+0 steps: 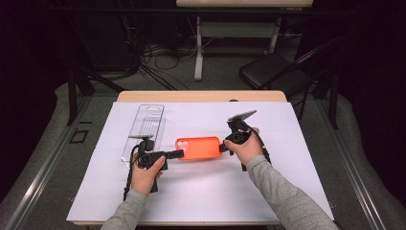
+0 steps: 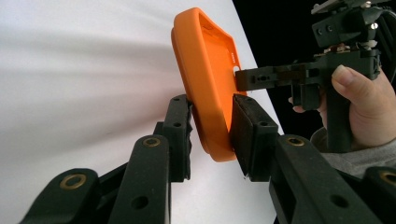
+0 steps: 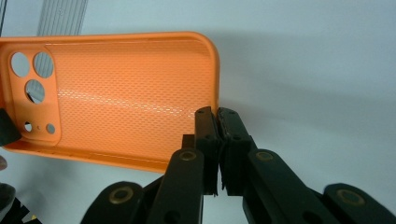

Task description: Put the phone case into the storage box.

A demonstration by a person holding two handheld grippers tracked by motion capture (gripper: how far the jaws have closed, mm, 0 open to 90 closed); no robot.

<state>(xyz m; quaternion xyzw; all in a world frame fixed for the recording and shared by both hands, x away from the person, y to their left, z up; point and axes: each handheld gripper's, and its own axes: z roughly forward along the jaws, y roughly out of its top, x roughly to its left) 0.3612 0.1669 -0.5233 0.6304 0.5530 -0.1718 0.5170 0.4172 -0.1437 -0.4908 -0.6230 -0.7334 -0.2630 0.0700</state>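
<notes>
Your left tongs (image 1: 180,153) clamp left end of orange phone case (image 1: 198,148); right tongs (image 1: 221,148) pinch its right rim, jaws nearly closed. Case held between them over desk (image 1: 287,158) centre. No readable writing on case.

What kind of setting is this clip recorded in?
Likely a lab or recording workspace: a table covered with a white sheet, loose cables on the floor behind it, and a black folding chair against a dark surround.
</notes>
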